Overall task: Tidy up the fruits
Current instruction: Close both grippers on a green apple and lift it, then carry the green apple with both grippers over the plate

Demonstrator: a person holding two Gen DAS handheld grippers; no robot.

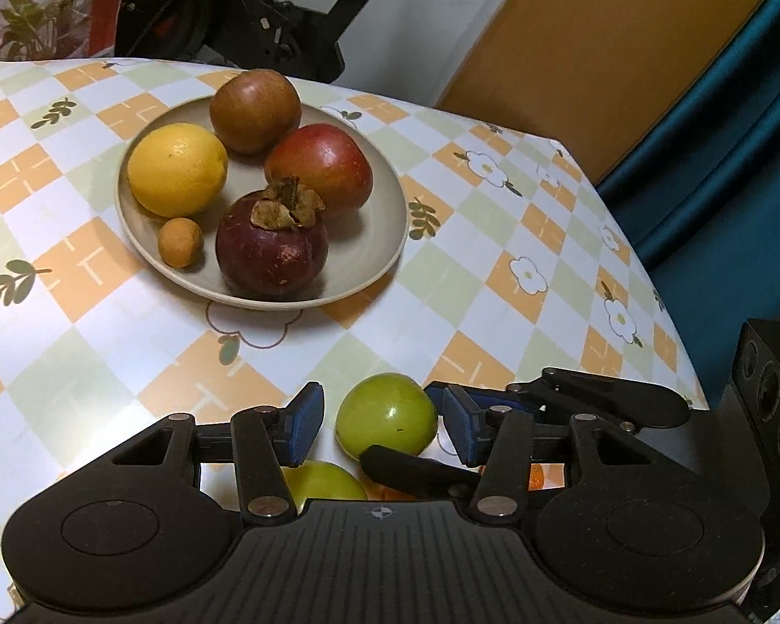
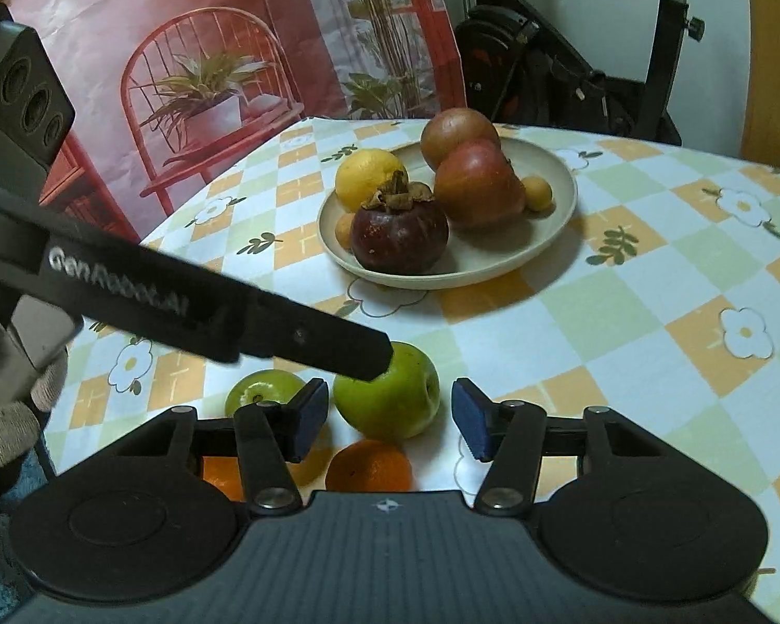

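Observation:
A beige plate [image 1: 385, 239] [image 2: 546, 239] holds a lemon [image 1: 177, 169], a brown fruit [image 1: 255, 112], a red apple [image 1: 322, 166], a dark mangosteen [image 1: 273, 244] and a small tan fruit [image 1: 180, 242]. On the table near me lie two green fruits and oranges. My left gripper [image 1: 379, 424] is open around one green fruit [image 1: 387, 413]. My right gripper [image 2: 390, 416] is open around the same green fruit [image 2: 387, 398], with the left gripper's finger [image 2: 359, 353] touching it. A second green fruit [image 2: 262, 390] [image 1: 322, 481] and an orange [image 2: 369, 468] lie close by.
The checked tablecloth [image 1: 442, 312] covers the table, whose right edge [image 1: 650, 270] drops to a teal cloth. A black exercise machine [image 2: 572, 78] and a printed backdrop [image 2: 208, 78] stand behind the table.

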